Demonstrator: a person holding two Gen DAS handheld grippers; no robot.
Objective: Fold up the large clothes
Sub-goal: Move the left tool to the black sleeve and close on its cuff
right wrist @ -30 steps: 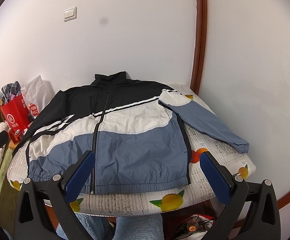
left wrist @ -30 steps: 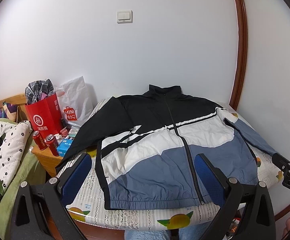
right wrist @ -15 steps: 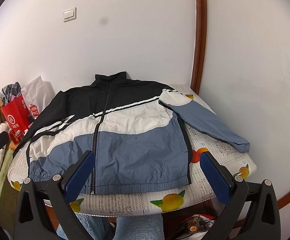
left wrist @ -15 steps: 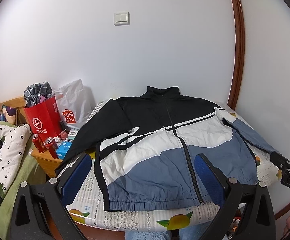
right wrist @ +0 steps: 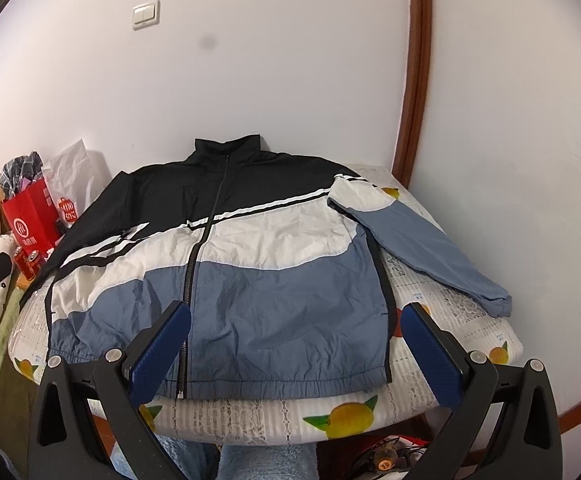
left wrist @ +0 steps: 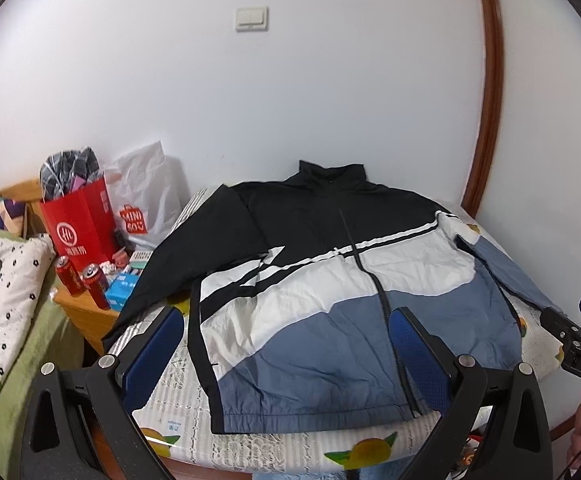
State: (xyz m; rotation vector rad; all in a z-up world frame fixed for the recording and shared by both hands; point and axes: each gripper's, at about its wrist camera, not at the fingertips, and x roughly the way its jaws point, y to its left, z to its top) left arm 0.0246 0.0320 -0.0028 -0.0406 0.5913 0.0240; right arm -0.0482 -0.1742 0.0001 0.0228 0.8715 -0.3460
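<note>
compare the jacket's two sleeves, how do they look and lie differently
The right sleeve is white at the shoulder and blue down to the cuff; the left sleeve is black. The right sleeve lies wholly on the fruit-print tablecloth, cuff near its edge; the left sleeve runs to the table's edge, where its cuff cannot be seen. Both angle outward from the jacket, unfolded.

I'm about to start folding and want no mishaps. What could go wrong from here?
1. The black sleeve of the black, white and blue zip-up jacket hangs off the round fruit-print table toward two red drink cans; swinging it inward might topple them.
2. The blue sleeve lies near the table edge and could slip off.
3. The open left gripper and open right gripper may pinch only one thin layer.
</note>
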